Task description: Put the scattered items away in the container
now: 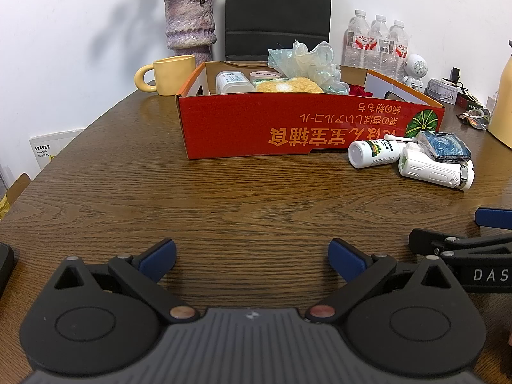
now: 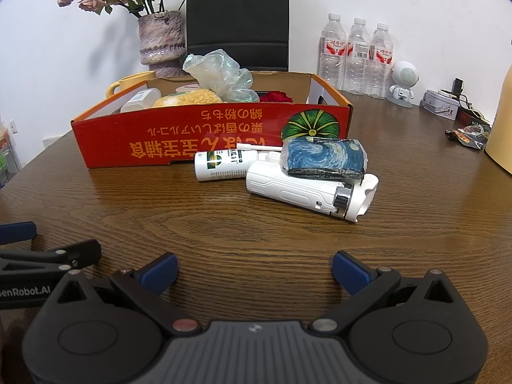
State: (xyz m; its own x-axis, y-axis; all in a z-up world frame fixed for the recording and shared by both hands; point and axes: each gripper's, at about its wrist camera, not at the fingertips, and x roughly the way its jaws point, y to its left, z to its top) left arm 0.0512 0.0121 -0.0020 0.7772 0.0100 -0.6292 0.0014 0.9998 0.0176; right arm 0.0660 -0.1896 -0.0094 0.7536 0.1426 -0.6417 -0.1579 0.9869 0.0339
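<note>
A red cardboard box (image 1: 307, 128) stands on the brown wooden desk (image 1: 224, 198), well ahead of the left hand-held gripper (image 1: 252, 257) and slightly to its right. Three loose items lie in a tight cluster just in front of the box's right end, ahead of the right hand-held gripper (image 2: 255, 270): a white spray bottle (image 2: 224, 164) on its side, a white plastic device (image 2: 307, 192) touching it, and a blue swirl-patterned packet (image 2: 323, 158) resting on top of the device. From the left wrist view this cluster sits far to the right.

Inside the box are a white jar (image 1: 232, 81), a yellow knitted piece (image 1: 289, 85), a crumpled clear plastic bag (image 1: 307, 60) rising above the rim, and something red (image 1: 360, 90).

Behind the box stand a purple vase (image 1: 189, 22) with dried flowers, a yellow mug (image 1: 168, 75), a black chair back (image 1: 277, 12), three water bottles (image 2: 355, 54) and a small white robot figure (image 2: 402, 83). A tin (image 2: 443, 104) and a wrapper (image 2: 468, 134) lie at the far right. Bare desk separates both hand-held grippers from the cluster; nothing blocks the way.

Both hand-held grippers hover low over the desk side by side, each with its blue-padded fingers (image 1: 158, 256) spread wide apart, holding and touching nothing.
</note>
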